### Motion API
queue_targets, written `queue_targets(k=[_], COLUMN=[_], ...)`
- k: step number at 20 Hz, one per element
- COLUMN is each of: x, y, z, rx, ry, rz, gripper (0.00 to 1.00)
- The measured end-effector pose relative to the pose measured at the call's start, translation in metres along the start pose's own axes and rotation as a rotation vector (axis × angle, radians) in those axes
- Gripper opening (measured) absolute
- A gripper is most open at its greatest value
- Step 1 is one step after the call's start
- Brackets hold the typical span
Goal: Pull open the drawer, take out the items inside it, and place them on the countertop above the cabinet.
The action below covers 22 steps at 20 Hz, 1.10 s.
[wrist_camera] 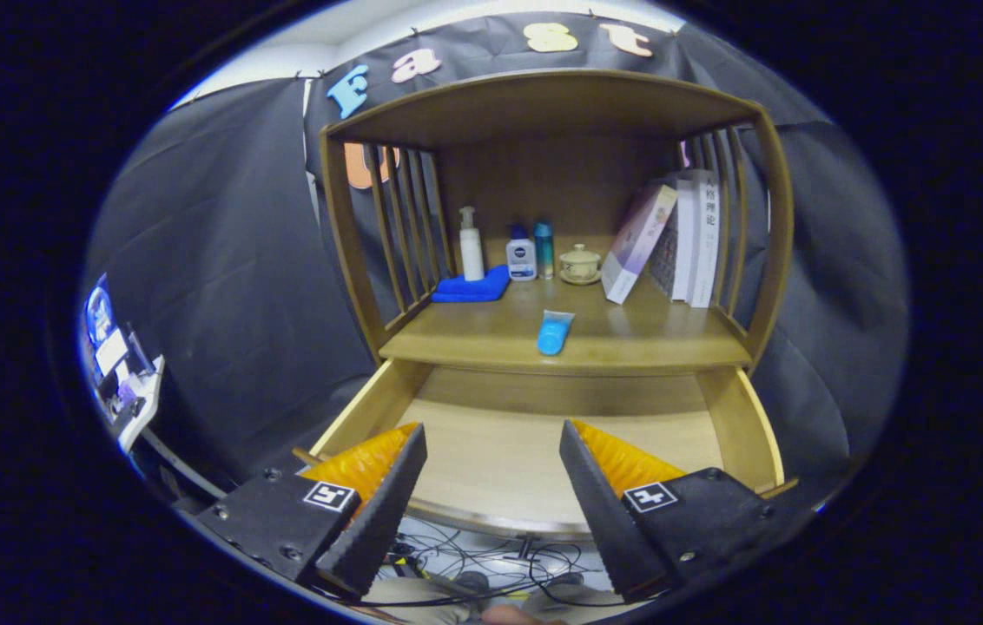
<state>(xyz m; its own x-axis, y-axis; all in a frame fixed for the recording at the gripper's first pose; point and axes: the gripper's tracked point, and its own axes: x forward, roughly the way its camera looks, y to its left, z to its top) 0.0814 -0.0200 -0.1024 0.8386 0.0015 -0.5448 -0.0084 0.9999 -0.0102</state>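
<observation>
The wooden drawer [743, 417] is pulled out toward me, and its pale floor shows bare between and beyond my fingers. My gripper [491, 434] hovers open above the drawer's front part, with nothing between its fingers. A blue tube [554, 332] lies on the countertop [648, 343] above the cabinet, close to its front edge and straight ahead of the fingers, cap end toward me.
At the back of the countertop stand a white pump bottle [471, 245] on a folded blue cloth [474, 286], a small white bottle [521, 256], a teal bottle [544, 249] and a lidded cup [580, 262]. Books [682, 239] lean at the right. Slatted sides and a top shelf enclose it. Cables lie on the floor below.
</observation>
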Motion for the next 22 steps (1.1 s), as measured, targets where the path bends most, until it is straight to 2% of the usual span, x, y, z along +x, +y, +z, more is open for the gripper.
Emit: queue_targets(k=[2,4,13,18,22], x=[-0.011,-0.014,0.008,0.035,0.045], y=[-0.001,-0.007,-0.027,-0.042,-0.044], z=[-0.021,-0.053,-0.148,-0.166,-0.163], rx=[0.038,0.039,0.006,0.003,-0.018], ry=[-0.071,-0.085,-0.063,-0.094,-0.141], rz=[-0.022,-0.047,-0.141,-0.197,-0.224], gripper=[0.98,0.99,1.0,1.0,1.0])
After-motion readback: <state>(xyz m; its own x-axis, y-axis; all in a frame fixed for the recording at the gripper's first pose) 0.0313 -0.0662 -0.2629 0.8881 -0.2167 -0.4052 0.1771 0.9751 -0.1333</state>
